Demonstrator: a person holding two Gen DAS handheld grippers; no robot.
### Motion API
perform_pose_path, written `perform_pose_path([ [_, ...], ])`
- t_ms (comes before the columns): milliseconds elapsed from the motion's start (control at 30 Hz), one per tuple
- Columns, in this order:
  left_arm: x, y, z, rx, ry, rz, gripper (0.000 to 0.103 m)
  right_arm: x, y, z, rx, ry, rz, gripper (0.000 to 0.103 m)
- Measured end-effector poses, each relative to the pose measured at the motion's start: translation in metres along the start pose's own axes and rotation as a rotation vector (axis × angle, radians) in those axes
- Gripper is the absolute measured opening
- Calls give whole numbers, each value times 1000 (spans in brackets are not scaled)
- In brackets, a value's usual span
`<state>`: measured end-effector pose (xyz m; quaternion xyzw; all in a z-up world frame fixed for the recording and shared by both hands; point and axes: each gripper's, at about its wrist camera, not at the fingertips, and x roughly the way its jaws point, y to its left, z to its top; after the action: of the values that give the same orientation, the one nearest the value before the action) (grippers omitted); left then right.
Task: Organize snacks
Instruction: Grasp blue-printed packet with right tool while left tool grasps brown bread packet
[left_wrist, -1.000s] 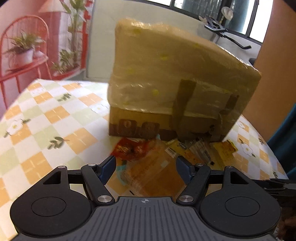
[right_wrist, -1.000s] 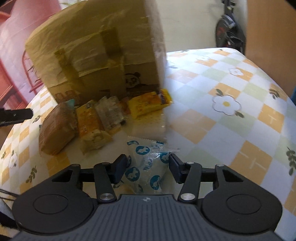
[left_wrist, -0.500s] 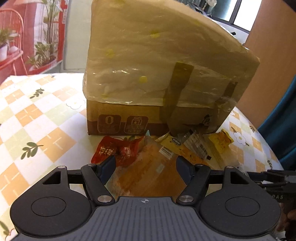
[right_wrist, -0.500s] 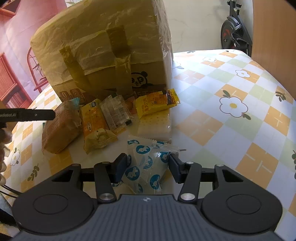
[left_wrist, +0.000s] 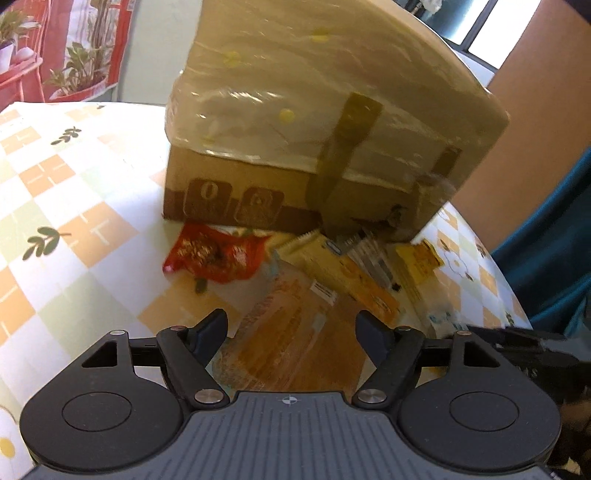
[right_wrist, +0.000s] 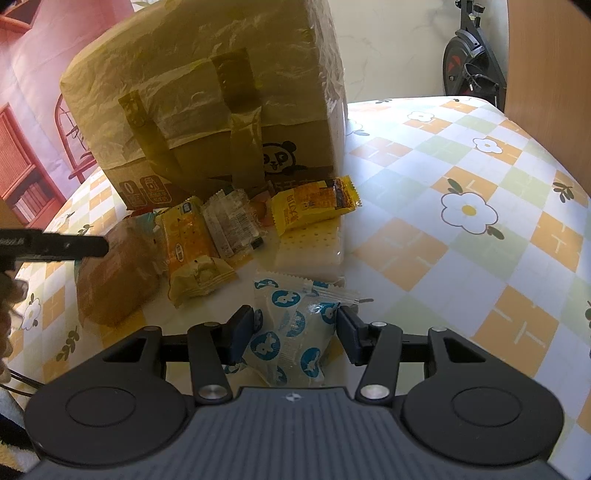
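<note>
A checkered floral tablecloth (right_wrist: 461, 155) covers the table, and on it stands a cardboard box (right_wrist: 207, 103) wrapped in yellowish plastic. Snack packets lie in a cluster at its foot. The left gripper (left_wrist: 291, 328) has just been opening, its jaws wide on either side of a brown bread packet (left_wrist: 295, 332), not pressing it. The right gripper (right_wrist: 295, 328) is closed on a blue-and-white candy packet (right_wrist: 291, 328).

Checkered, flower-printed cloth covers the surface (right_wrist: 469, 177); exercise bike (right_wrist: 469, 62) stands at one o'clock, a wooden panel (right_wrist: 546, 55) just right of it.
</note>
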<state>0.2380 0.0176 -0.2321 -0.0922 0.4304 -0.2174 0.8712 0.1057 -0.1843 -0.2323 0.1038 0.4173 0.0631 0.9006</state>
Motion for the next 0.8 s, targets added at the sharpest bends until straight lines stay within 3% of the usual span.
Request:
perform_pose_path([
  [200,-4,-7,-11,63,39,3,85,0,-2,-1,4,-2,6,52],
  [533,21,-40,-17,264,79,136,89,0,-1,-1,6,-3,8,52],
  [700,28,-41,-19,255,79,177,88,0,-1,-1,9,-4,9,52],
  [800,25,-40,-19,238,57,175,81,0,-1,-1,11,-4,10,52],
])
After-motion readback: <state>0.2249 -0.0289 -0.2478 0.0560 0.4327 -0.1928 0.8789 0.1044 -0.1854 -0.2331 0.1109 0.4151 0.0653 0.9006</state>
